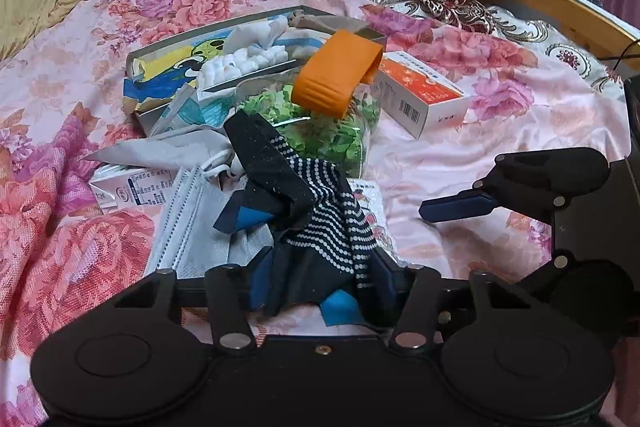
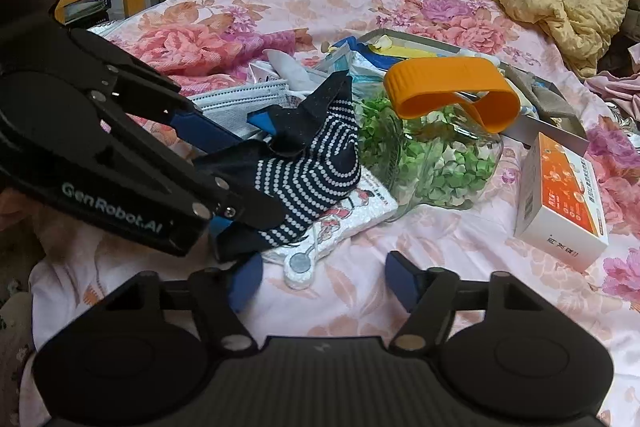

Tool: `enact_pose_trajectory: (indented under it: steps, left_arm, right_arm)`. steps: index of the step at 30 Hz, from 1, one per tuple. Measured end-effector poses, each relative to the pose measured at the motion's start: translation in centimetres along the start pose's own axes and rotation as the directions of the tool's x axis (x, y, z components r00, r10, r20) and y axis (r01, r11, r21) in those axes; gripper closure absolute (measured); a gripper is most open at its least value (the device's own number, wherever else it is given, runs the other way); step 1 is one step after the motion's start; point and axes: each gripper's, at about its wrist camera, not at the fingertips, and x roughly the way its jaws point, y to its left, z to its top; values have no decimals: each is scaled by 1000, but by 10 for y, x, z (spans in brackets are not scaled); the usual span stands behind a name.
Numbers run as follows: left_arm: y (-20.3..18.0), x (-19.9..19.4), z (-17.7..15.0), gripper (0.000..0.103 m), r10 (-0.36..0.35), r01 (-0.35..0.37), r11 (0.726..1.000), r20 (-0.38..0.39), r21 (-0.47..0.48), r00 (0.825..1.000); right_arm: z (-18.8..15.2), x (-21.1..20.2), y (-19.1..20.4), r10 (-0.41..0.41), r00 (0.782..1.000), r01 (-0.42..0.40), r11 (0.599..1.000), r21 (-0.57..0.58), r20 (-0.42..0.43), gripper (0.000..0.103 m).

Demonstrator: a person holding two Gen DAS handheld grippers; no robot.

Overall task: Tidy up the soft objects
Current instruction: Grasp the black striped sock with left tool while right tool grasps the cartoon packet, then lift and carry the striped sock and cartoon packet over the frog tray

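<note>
1. Sock [image 1: 320, 211]: dark with white dotted stripes, bunched on top of the clutter in the middle of the bed [image 1: 480, 167]. Draped over a flat printed packet [image 2: 360, 203], leaning against the jar [image 1: 332, 135] of green paper bits.
2. Left gripper [image 1: 320, 279]: fingers clenched on the sock's near end, cloth filling the gap. Right gripper [image 2: 324, 279]: fingers released, nothing between them, low over bare sheet just beside.
3. Step in hand, as judged: lifting the sock free. Best raised straight up and slowly. Face mask [image 1: 188, 227] touches its side, so an ear loop could snag. Jar lies tilted and may roll.
4. Open room: bare sheet to the near right, short of the white-and-orange box [image 1: 424, 95]. Wooden bed rail [image 1: 560, 3] well apart at the far edge.
</note>
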Motion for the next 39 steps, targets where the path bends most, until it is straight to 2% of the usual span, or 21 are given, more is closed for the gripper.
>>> enact_pose_trajectory:
  steps: [3,6,10,13,17,22,23,24,27,34,36,39]
  left_arm:
    - [-7,1,-1,51,-7,7,999,-7,38,1000]
    - [-10,4,-2,52,-15,16,999,-23,50,1000]
    - [-10,8,-3,65,-11,13,999,-38,42,999]
    - [-9,8,-4,73,-4,6,999,-34,31,999]
    - [-6,7,-3,87,-1,1,1000,-28,8,1000]
    - [-2,5,-5,95,-3,3,999,-22,-38,1000]
    - [-2,5,-6,95,-3,2,999,-20,-45,1000]
    - [-2,4,-6,97,0,-1,999,-17,-48,1000]
    - [-3,2,-7,100,15,-15,999,-5,-52,1000]
    - [-4,-13,-9,101,100,-91,986,62,-142,993]
    - [-5,-18,-7,101,114,-100,982,80,-160,990]
    - [-8,-24,-2,101,117,-99,976,87,-192,989]
  right_arm:
    - [-1,1,5,2,1000,-2,1000,-25,-5,44]
    - [-1,3,6,6,1000,-6,1000,-25,-16,46]
    - [-1,4,5,17,1000,-17,1000,-13,-23,48]
    - [-1,5,5,31,999,-31,999,-8,-23,53]
    - [-3,4,6,54,998,-54,999,-8,-23,65]
    - [-3,5,3,74,997,-73,997,25,-35,77]
    - [-3,5,2,64,997,-63,998,27,-38,84]
    - [-3,5,2,57,998,-56,998,26,-38,86]
    - [-3,3,5,43,999,-43,999,10,-33,86]
    - [-4,-3,19,-21,1000,20,997,-75,-4,86]
    - [-5,-5,26,-56,998,58,990,-131,18,86]
    - [-5,-8,29,-65,997,70,987,-145,38,86]
